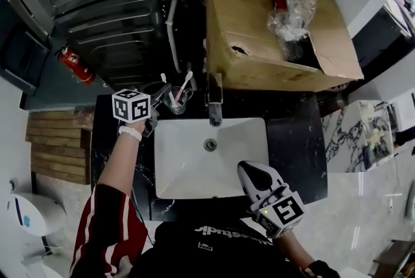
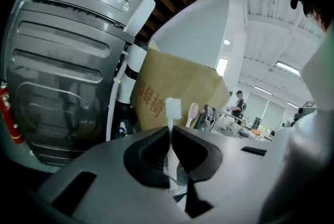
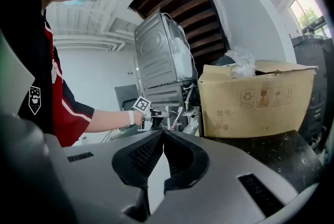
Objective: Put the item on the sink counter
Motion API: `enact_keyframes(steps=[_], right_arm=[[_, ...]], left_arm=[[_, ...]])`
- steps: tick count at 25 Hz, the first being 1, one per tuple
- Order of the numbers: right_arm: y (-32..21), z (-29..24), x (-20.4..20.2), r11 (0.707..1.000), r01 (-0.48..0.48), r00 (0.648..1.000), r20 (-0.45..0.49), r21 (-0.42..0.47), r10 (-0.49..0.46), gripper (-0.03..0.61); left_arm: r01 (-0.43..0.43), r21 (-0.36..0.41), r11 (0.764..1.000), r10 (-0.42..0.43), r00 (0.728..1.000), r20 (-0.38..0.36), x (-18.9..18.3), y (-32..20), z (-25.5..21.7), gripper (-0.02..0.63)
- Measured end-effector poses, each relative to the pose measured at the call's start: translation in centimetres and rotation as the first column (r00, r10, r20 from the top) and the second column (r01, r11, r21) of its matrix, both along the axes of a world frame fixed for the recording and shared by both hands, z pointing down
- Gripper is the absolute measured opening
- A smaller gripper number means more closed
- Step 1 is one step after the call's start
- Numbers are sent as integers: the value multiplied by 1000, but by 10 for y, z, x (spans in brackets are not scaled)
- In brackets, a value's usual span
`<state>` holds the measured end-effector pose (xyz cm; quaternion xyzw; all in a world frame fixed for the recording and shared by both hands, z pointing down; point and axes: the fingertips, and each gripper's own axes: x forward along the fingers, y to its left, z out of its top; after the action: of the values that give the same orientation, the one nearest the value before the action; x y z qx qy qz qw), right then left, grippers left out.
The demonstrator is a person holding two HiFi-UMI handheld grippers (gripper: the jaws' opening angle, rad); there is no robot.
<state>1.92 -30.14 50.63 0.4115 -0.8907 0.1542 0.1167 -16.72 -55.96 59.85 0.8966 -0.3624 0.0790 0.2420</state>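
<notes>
We hold the left gripper (image 2: 170,135) at the back left of the black counter (image 1: 295,147), and its jaws are clamped on the handle of a white toothbrush (image 2: 173,109). The brush stands upright between the pads, bristle head above them; its lower end is hidden behind the jaws. Just beside it a pink toothbrush (image 2: 192,113) leans to the right. In the head view that pink brush rises out of a clear cup (image 1: 176,102), which sits on the counter left of the faucet (image 1: 214,108), and the left gripper's tips reach to the cup's rim (we cannot tell whether the white brush's foot is in the cup).

Our right gripper (image 3: 163,137) has its jaws pressed together with nothing between them. It hovers over the near right corner of the white basin (image 1: 188,160), well apart from the cup.

Behind the counter stand a cardboard box (image 1: 259,30) and a grey machine (image 1: 104,4), with a red extinguisher (image 1: 76,65) to its left.
</notes>
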Motion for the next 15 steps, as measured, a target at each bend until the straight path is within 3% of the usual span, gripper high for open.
enact_keyframes(steps=[7,11,15], right_arm=[[5,-1,6,1000,-9,1000,1,-4,9,38],[8,-3,8,1000,-5,1000,-2,2,5,38],[11,-7,12,1000,-3,1000,-2,8,3,38]], left_arm=[[36,28,999,-38,998,46,-2,-2,9,36],[61,27,998,-63,996,60,-6,-1,14,120],[97,27,995,-98,994,54,-17,7,13,133]])
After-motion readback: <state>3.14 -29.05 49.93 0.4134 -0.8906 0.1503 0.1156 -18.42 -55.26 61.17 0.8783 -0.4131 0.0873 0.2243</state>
